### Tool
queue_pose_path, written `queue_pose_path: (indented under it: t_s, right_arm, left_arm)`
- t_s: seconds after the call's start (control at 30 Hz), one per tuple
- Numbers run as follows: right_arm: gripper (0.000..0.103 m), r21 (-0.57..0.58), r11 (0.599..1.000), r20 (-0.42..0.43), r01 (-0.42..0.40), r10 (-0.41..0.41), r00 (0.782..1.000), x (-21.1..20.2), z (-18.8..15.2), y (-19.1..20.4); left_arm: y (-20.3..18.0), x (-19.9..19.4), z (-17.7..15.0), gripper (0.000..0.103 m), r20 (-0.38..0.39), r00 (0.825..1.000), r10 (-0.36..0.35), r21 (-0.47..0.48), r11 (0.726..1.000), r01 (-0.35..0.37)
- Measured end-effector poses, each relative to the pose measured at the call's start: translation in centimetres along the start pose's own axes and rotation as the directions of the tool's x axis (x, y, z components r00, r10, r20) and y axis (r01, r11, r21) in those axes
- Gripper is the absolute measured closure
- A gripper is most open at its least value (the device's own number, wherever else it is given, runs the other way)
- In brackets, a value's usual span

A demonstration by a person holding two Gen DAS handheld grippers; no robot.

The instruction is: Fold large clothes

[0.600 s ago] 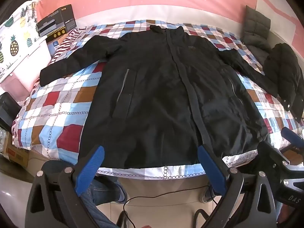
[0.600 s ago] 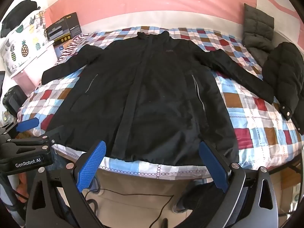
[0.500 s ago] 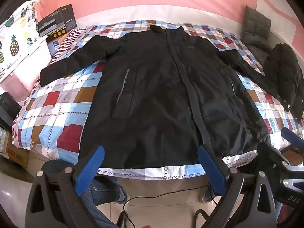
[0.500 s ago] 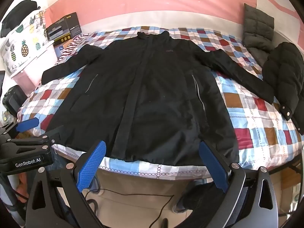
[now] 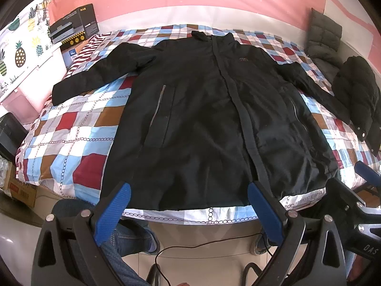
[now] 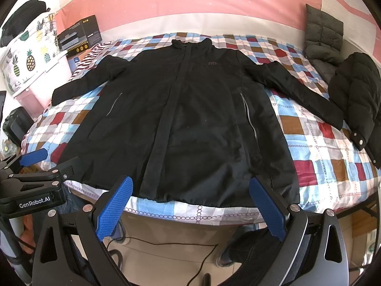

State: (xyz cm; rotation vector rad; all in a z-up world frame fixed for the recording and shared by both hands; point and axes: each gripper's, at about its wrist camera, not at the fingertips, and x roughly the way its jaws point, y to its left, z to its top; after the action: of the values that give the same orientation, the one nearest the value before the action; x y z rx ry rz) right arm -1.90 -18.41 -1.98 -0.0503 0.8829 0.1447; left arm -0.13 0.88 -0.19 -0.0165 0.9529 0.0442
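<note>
Coat (image 5: 202, 119) lies flat on bed (image 5: 71, 138), ready to fold; L gripper (image 5: 189, 205) & R gripper (image 6: 190, 202) wide open, empty, at 6 o'clock

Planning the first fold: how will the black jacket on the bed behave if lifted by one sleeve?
The black jacket lies flat and limp, so it probably drapes and sags. It looks lightly padded, so likely bulky but not heavy. Its smooth shell may slide on the checked bedspread.

The left gripper (image 5: 189, 211) and right gripper (image 6: 190, 211) both tilt downward toward twelve o'clock, jaws spread wide, holding nothing.
</note>
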Motion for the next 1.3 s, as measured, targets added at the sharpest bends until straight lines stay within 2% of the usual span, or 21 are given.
queue_pose_path:
  t_s: [0.93, 1.27, 1.3]
  right_arm:
    - [0.004, 0.000, 1.000, -0.002, 0.000, 0.000, 1.000, -0.03, 0.01, 0.02]
    - [0.004, -0.001, 1.000, -0.001, 0.001, -0.001, 1.000, 0.01, 0.03, 0.04]
    - [0.004, -0.001, 1.000, -0.001, 0.000, 0.000, 1.000, -0.02, 0.05, 0.05]
  left_arm:
    - [-0.15, 0.22, -0.35, 0.003, -0.040, 0.999, 0.005, 0.000, 1.000, -0.005]
    - [-0.10, 0.32, -0.49, 0.003, -0.093, 0.996, 0.016, 0.009, 1.000, -0.015]
    - [0.01, 0.44, -0.58, 0.003, -0.066, 0.998, -0.002, -0.003, 1.000, 0.002]
